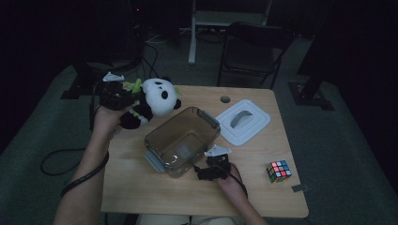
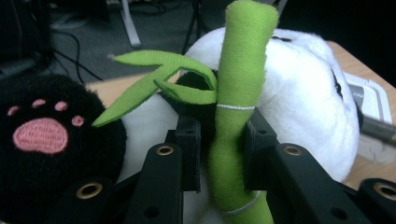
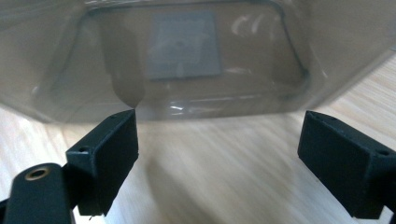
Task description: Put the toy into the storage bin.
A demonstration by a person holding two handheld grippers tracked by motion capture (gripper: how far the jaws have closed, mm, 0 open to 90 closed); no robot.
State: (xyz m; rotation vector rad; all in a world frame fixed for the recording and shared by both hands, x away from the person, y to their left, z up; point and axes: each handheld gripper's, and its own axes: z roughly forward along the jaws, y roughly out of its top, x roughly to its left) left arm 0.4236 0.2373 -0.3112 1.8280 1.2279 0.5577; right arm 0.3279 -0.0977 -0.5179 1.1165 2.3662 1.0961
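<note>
A black-and-white panda plush (image 1: 158, 96) hangs above the table's far left corner. My left gripper (image 1: 133, 97) is shut on the plush's green bamboo stalk (image 2: 238, 93). In the left gripper view the stalk stands between the jaws of the left gripper (image 2: 222, 135), beside a black paw with pink pads (image 2: 42, 135) and the white head (image 2: 299, 93). A clear plastic container (image 1: 177, 114) stands with no lid at the table's middle. My right gripper (image 1: 201, 171) rests low at its near side, open. In the right gripper view the right gripper (image 3: 219, 140) faces the container wall (image 3: 187, 60) with nothing between the jaws.
The container's white lid (image 1: 244, 121) lies to its right, at the back. A Rubik's cube (image 1: 279, 171) sits near the table's right edge. A dark folding chair (image 1: 253, 47) stands behind the table (image 1: 141, 187). Cables trail on the floor at the left.
</note>
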